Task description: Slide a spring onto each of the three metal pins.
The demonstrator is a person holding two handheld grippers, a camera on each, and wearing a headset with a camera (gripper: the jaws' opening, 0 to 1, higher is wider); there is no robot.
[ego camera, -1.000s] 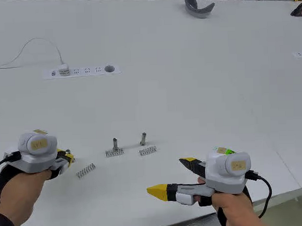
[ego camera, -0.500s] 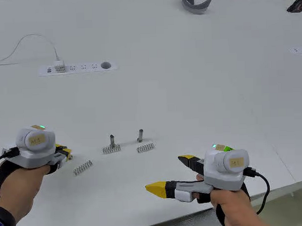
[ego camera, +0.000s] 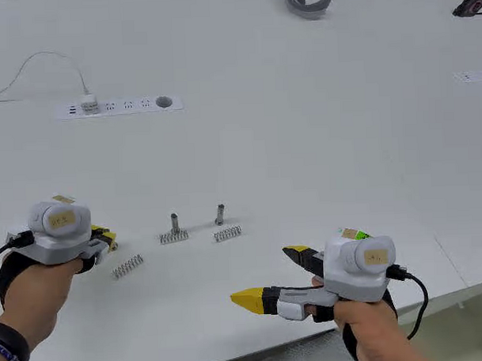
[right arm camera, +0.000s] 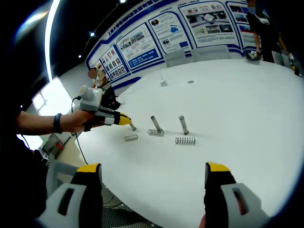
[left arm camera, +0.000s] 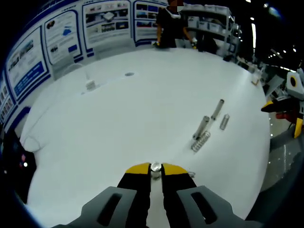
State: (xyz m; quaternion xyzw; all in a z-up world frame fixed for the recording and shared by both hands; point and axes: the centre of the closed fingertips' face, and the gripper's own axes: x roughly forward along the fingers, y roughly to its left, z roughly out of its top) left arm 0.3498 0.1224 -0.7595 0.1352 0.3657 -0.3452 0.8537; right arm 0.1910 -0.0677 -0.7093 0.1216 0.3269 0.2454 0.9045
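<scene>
1. Gripping a metal pin [left arm camera: 155, 167] between closed jaws, the left gripper [ego camera: 107, 240] sits low over the table [ego camera: 303, 147], hand behind it.
2. At the near edge, the right gripper [ego camera: 272, 274] points left with its jaws spread wide.
3. Between them, two pins [ego camera: 174, 222] stand upright among three springs [ego camera: 128, 267].

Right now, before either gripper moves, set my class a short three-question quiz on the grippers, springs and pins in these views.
1. True or false: the right gripper is open and holds nothing.
2. How many springs lie loose on the table? A two, B three, C five.
3. Fill in: the left gripper is shut on a metal ____.

Key: 1 true. 2 B. 3 pin, seen end-on between its jaws in the left gripper view.
</scene>
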